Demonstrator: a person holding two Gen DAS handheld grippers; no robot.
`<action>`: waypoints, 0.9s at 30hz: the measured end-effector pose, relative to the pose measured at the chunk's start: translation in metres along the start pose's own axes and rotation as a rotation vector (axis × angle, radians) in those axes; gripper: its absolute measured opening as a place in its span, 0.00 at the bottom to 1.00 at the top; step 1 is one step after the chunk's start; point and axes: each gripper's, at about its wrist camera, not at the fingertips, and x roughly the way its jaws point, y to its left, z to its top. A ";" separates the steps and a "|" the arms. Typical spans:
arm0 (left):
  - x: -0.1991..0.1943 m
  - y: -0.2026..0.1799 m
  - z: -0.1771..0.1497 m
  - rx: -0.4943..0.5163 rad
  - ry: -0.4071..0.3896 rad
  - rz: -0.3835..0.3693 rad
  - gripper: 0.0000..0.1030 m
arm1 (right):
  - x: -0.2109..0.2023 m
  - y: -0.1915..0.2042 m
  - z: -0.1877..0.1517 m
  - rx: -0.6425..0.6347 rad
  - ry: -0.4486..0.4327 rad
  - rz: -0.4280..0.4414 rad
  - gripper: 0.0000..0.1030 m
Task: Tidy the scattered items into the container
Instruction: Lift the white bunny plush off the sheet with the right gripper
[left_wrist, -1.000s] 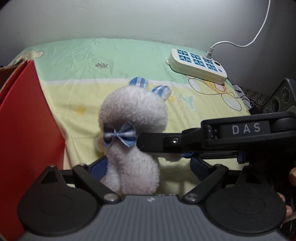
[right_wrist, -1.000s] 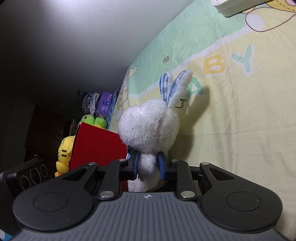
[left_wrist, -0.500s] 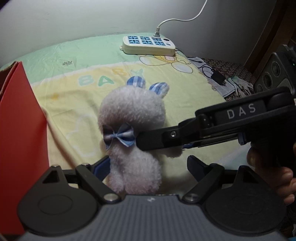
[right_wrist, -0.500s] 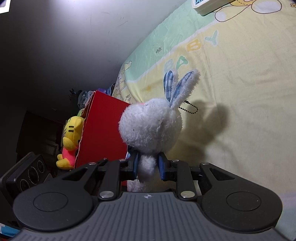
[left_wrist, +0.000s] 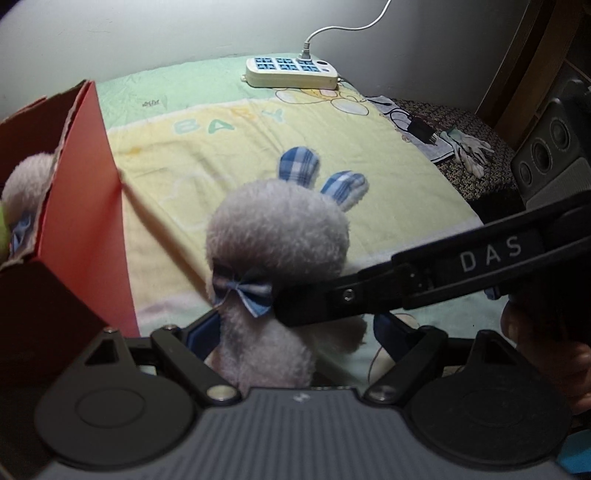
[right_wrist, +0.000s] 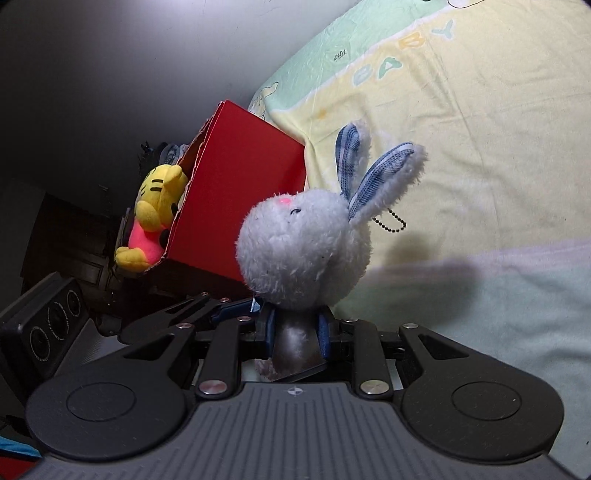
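A pale wall (left_wrist: 155, 33) rose beyond the yellow-green blanket (left_wrist: 332, 147) spread ahead of both grippers. The red box (right_wrist: 240, 199) stood left of the right gripper (right_wrist: 295, 332), which was clamped on the white plush rabbit (right_wrist: 306, 251). The left gripper (left_wrist: 291, 332) straddled the rabbit, pads apart. A power strip (left_wrist: 291, 72) lay far ahead.
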 end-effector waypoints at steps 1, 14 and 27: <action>-0.003 0.002 -0.003 -0.005 -0.003 -0.003 0.84 | -0.001 0.003 -0.003 -0.003 -0.002 -0.003 0.24; -0.019 0.033 -0.022 0.061 0.041 -0.138 0.84 | 0.003 0.028 -0.043 0.101 -0.117 -0.069 0.23; 0.009 0.036 -0.020 0.229 0.108 -0.209 0.83 | 0.003 0.020 -0.066 0.257 -0.286 -0.162 0.28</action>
